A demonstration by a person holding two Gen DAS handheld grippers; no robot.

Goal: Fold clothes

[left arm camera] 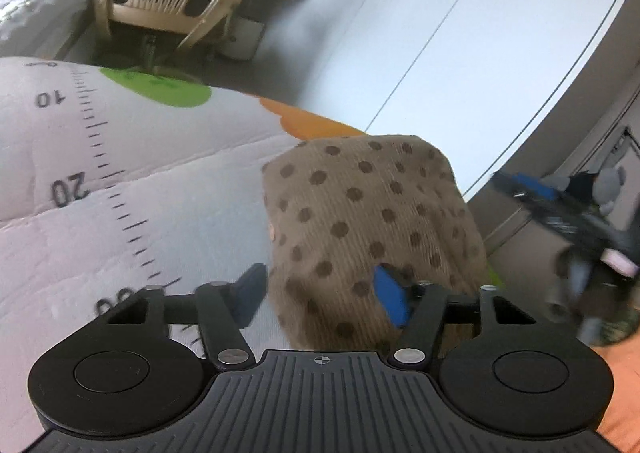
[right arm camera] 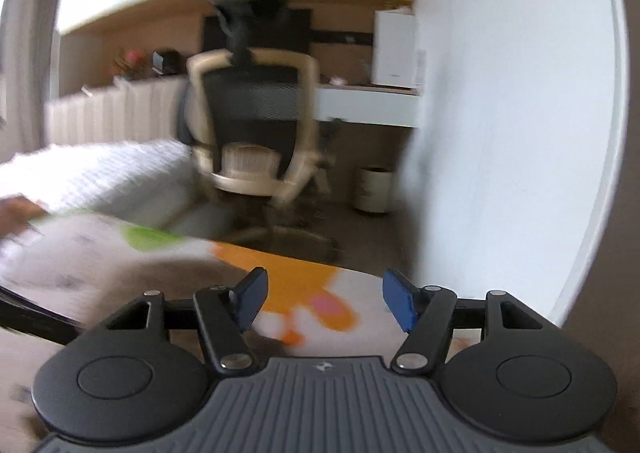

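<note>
Left gripper spread, jaws straddling the near edge of the dotted brown garment, centre frame; pads not visibly pressing, probably lining up a pinch. Right gripper spread, nothing between its jaws, raised clear. Garment lies on a white quilted mat printed with a ruler. Office chair and desk beyond.

White quilted mat, lower left of left wrist view: printed ruler scale, green patch, orange patch. Lying on it at centre: brown polka-dot garment, folded into a compact block.
</note>
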